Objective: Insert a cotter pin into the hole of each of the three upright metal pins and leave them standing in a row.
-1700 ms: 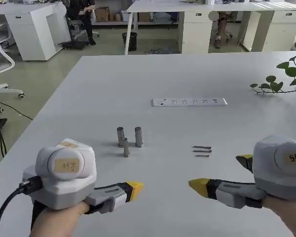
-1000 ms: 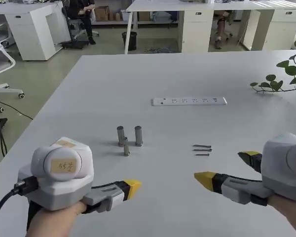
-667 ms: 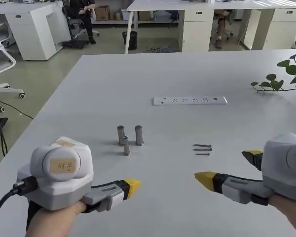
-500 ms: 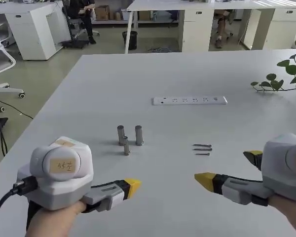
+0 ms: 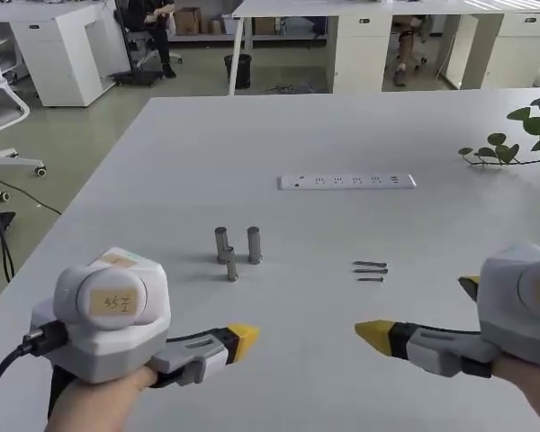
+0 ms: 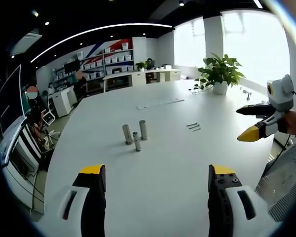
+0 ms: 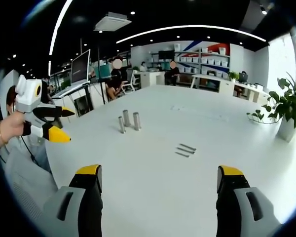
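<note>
Three short upright metal pins (image 5: 232,251) stand in a tight cluster mid-table, also seen in the left gripper view (image 6: 136,135) and the right gripper view (image 7: 128,121). To their right, three small cotter pins (image 5: 369,271) lie flat in a stack of parallel lines (image 6: 192,127) (image 7: 183,149). My left gripper (image 6: 157,170) hovers open and empty near the front left edge (image 5: 238,342) (image 7: 64,124). My right gripper (image 7: 159,171) hovers open and empty at the front right (image 5: 420,309) (image 6: 244,123). Both are well short of the pins.
A white power strip (image 5: 346,181) lies beyond the pins on the grey table (image 5: 162,180). A trailing green plant (image 5: 522,135) sits at the right edge. Desks, chairs and seated people are in the background beyond the table.
My right gripper has drifted slightly to the right. The left gripper, the metal pins and the cotter pins have stayed where they were.
</note>
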`<action>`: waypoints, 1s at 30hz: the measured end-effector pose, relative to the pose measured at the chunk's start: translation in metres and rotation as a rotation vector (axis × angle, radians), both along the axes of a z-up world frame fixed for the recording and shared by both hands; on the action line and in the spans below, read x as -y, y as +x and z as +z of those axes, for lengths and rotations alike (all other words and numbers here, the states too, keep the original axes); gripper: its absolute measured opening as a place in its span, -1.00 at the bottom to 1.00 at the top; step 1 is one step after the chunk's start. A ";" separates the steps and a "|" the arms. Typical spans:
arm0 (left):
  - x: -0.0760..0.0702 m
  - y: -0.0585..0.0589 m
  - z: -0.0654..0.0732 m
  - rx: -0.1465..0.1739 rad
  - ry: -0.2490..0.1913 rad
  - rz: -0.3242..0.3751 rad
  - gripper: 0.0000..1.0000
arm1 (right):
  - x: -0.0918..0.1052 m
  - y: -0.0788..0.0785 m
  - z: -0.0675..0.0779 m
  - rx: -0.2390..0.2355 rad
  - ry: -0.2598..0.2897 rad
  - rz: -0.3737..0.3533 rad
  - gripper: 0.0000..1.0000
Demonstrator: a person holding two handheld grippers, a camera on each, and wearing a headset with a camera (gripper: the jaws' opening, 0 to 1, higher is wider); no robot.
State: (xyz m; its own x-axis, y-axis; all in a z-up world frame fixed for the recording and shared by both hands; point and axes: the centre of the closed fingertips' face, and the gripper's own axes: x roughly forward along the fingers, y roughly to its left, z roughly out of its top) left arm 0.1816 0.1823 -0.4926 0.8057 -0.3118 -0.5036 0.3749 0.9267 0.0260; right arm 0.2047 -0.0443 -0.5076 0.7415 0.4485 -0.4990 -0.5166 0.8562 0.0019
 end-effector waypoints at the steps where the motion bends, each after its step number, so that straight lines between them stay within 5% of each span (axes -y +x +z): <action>1: 0.000 0.000 0.001 0.002 -0.002 0.001 0.72 | 0.000 0.000 0.000 0.000 -0.005 -0.001 0.92; 18: 0.010 0.002 0.011 0.064 -0.045 -0.034 0.97 | -0.001 0.006 0.002 0.006 0.071 -0.007 0.75; 30: 0.007 0.003 0.007 0.070 -0.058 -0.034 0.98 | -0.052 0.020 0.004 0.010 0.093 0.157 0.43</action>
